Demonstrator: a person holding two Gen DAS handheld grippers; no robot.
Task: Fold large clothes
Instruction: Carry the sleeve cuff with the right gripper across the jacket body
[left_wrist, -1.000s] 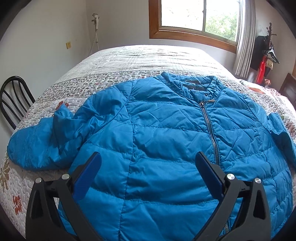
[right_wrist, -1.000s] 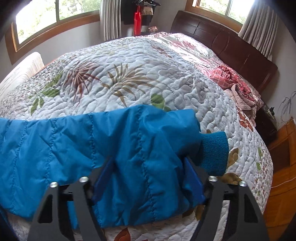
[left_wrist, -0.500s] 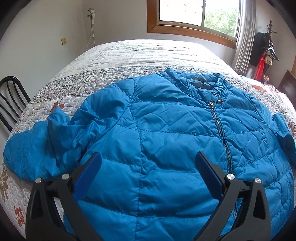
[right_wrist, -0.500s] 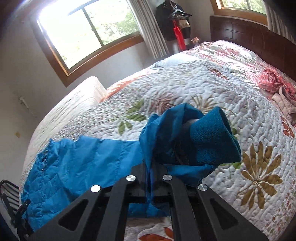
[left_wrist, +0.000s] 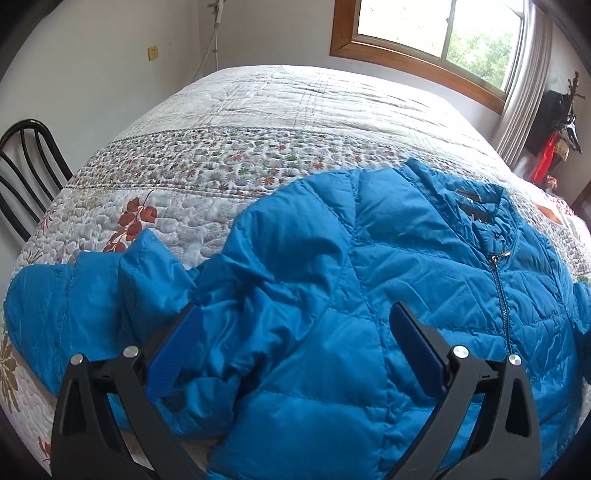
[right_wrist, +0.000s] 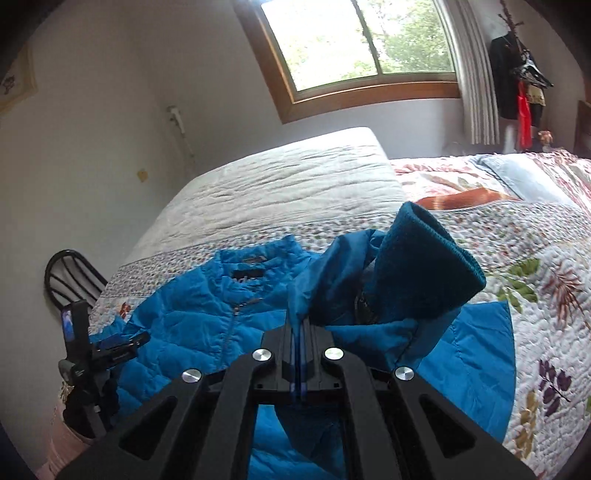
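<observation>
One fold is under way and none is complete. The blue puffer jacket (left_wrist: 369, 302) lies front-up and zipped on the quilted bed (left_wrist: 280, 122), its body spread flat with the collar toward the far side.

Right gripper (right_wrist: 300, 363): jaws together, clamped on the fabric of the right sleeve (right_wrist: 332, 280) near its knit cuff (right_wrist: 424, 266). The sleeve end is raised off the bed and hangs above the jacket body, which indicates a fold of this sleeve inward across the chest.

Left gripper (left_wrist: 295, 350): jaws wide apart, holding nothing, positioned low over the jacket at the left armpit area. The left sleeve (left_wrist: 85, 306) lies crumpled and outstretched on the bed, not yet folded.

Remaining, as judged from this state: lay the right sleeve on the body, fold the left sleeve in, then fold the body.
</observation>
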